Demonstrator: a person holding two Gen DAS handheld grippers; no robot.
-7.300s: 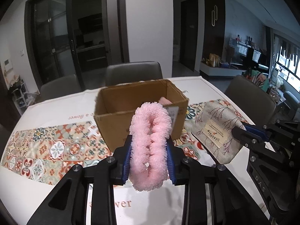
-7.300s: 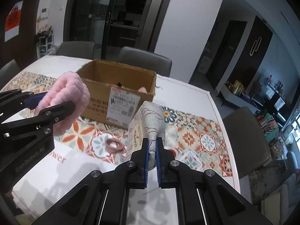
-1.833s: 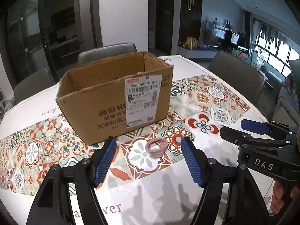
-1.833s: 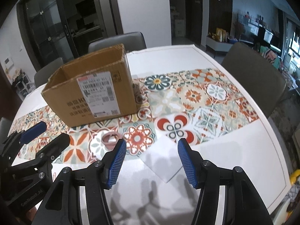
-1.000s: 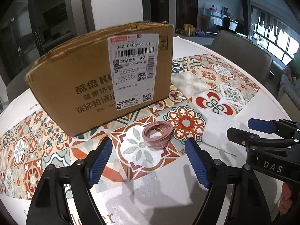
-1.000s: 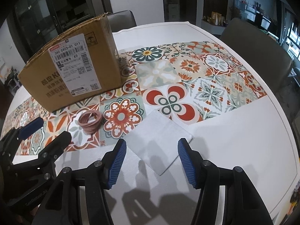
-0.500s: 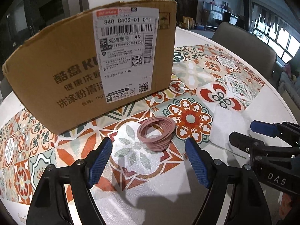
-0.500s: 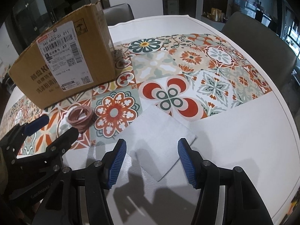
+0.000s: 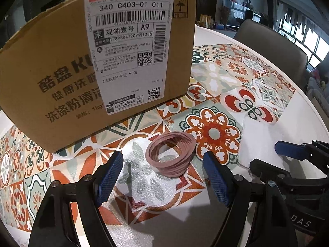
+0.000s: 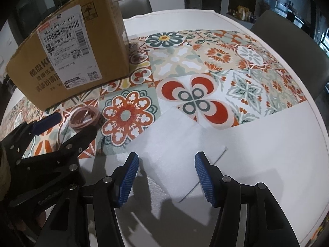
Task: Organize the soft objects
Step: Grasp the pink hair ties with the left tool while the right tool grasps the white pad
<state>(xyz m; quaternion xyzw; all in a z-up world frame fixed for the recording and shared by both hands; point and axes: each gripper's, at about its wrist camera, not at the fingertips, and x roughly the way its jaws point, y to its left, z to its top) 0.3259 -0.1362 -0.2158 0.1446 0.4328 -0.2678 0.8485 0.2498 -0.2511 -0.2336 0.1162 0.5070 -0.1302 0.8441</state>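
A dusty-pink coiled hair band (image 9: pixel 171 154) lies on the patterned runner just in front of the cardboard box (image 9: pixel 51 65). My left gripper (image 9: pixel 164 177) hangs low over it, open, its blue pads either side of the band and clear of it. In the right wrist view the band (image 10: pixel 83 118) shows at left beside the left gripper's fingers (image 10: pixel 48 122). A flat white square cloth (image 10: pixel 176 148) lies on the table. My right gripper (image 10: pixel 167 177) stands open over its near part, with nothing gripped. The box (image 10: pixel 67 53) hides its contents.
The table edge (image 10: pixel 316 119) curves round on the right, with grey chairs (image 10: pixel 292 47) behind it. My right gripper (image 9: pixel 287 162) sits close to the left one's right side. White tabletop (image 10: pixel 267 164) spreads to the right of the cloth.
Both grippers have sunk closer to the table. The hair band and box loom larger in the left wrist view, and the cloth has come nearer between the right pads. Both jaws have kept their width.
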